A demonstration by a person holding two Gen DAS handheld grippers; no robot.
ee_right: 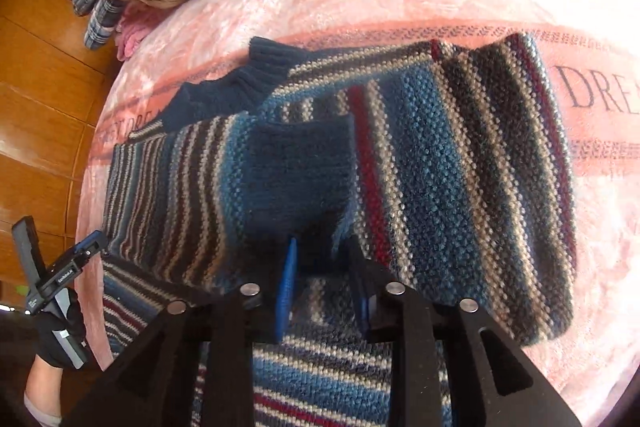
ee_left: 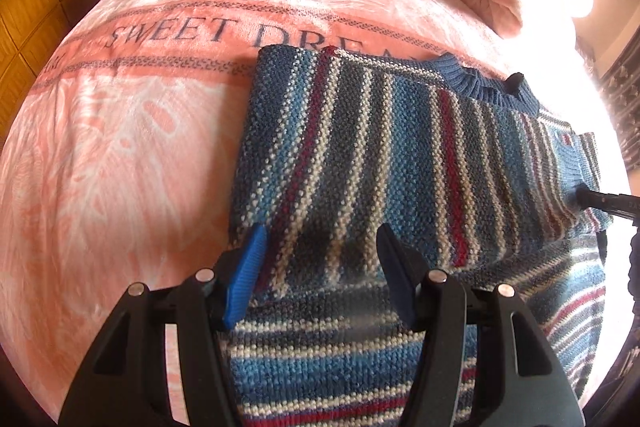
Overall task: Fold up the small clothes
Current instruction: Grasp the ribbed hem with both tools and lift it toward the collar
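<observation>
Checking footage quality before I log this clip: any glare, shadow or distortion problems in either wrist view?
Left wrist view: window light blows out the right edge, washing over the sweater; the fisheye bows the bedspread. Right wrist view: more evenly lit, but the right gripper darkens the knit just ahead, and the frame edges curve.

Both wrist views look down at close range, along their own fingers. Shared ground — the blue, white and red striped knitted sweater [ee_left: 400, 155] on the pink plush lettered blanket [ee_left: 120, 147], seen from opposing sides; the right view also catches the left gripper [ee_right: 90, 247].
</observation>
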